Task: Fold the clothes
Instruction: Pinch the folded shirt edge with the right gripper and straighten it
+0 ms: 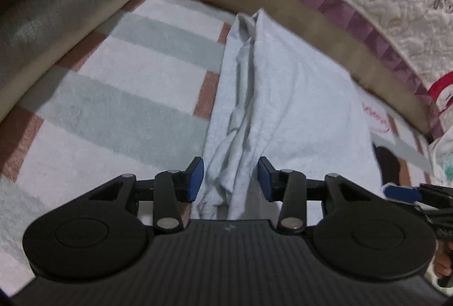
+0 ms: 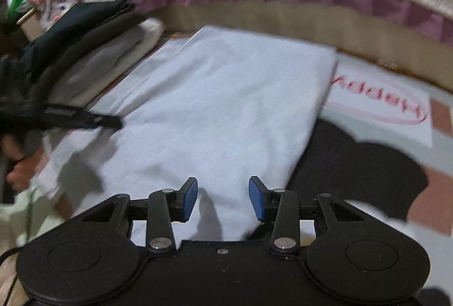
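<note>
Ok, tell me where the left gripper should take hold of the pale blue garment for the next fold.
Judging by its pose, grip the bunched ridge of the pale blue garment at its near end, coming down from above with the left gripper straddling it. The folds stand raised there, between the open blue pads, so there is fabric to pinch; the flat panel to the right offers no such edge.

Both wrist views look down, close, sharing the pale-blue garment.

Motion blurred the pink lettering on the mat beyond legibility. My left tongs' body hid the pale garment's near end; my hand was cut off.
</note>
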Action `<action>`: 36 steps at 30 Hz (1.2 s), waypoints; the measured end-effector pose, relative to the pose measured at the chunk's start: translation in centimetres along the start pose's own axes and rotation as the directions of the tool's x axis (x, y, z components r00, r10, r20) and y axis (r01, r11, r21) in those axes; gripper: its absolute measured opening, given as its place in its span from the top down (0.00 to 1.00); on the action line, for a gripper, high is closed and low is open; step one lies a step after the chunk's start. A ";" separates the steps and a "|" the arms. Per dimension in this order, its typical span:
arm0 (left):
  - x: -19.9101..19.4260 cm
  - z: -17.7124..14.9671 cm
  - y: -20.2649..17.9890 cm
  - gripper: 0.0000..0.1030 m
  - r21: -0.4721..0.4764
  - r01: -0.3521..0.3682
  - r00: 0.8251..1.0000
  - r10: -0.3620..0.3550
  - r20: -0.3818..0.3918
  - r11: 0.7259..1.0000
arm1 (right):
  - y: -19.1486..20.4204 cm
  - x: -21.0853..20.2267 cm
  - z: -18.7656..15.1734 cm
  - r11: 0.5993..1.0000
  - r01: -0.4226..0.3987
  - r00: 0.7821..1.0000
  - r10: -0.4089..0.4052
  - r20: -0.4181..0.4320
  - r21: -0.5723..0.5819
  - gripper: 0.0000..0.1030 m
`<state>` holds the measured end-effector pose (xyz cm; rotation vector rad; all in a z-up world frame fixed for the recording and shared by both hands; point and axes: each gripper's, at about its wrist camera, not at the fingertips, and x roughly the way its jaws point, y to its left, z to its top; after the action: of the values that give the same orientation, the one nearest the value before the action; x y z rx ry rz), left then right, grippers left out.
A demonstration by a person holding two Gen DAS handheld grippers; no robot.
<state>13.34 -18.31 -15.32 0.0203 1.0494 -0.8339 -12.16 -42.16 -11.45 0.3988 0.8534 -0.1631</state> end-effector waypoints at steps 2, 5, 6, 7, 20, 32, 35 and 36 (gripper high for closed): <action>-0.6 -0.6 1.0 0.63 -0.038 -0.012 1.000 0.012 -0.003 0.999 | 0.5 -0.4 -1.6 1.000 0.000 0.999 -0.001 -0.043 -0.018 0.56; -1.9 -1.0 1.5 0.59 -0.059 -0.085 0.996 0.086 0.018 0.995 | 0.7 -1.8 -4.4 0.998 -0.069 0.994 0.068 -0.081 -0.009 0.56; -2.4 -1.1 1.3 0.63 -0.034 -0.133 0.991 0.134 0.032 0.991 | 0.6 -2.3 -5.0 0.997 -0.077 0.994 0.076 -0.076 -0.019 0.58; -2.8 -1.2 1.0 0.63 -0.004 -0.182 0.982 0.182 0.043 0.983 | 0.6 -2.8 -5.5 0.997 -0.076 0.995 0.074 -0.063 -0.029 0.58; -3.0 -2.8 -6.8 0.63 0.223 0.257 0.960 -0.276 0.055 0.940 | 0.7 -1.1 -3.4 0.960 0.097 0.995 -0.088 0.048 -0.261 0.90; 0.5 -5.1 -9.5 0.63 0.312 0.276 0.961 -0.270 -0.065 0.909 | 1.7 -0.2 -4.3 0.936 0.147 0.989 -0.135 0.060 -0.321 0.86; 1.0 -5.1 -9.5 0.63 0.297 0.267 0.964 -0.258 -0.069 0.917 | 1.9 0.2 -4.1 0.947 0.168 0.985 -0.153 0.075 -0.274 0.86; 1.1 -5.1 -9.4 0.63 0.291 0.264 0.964 -0.255 -0.070 0.920 | 1.9 0.4 -4.1 0.948 0.183 0.983 -0.167 0.082 -0.262 0.85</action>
<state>3.94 -23.60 -15.44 0.1526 0.9585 -1.2337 -14.16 -38.78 -13.66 0.0627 0.8394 -0.2194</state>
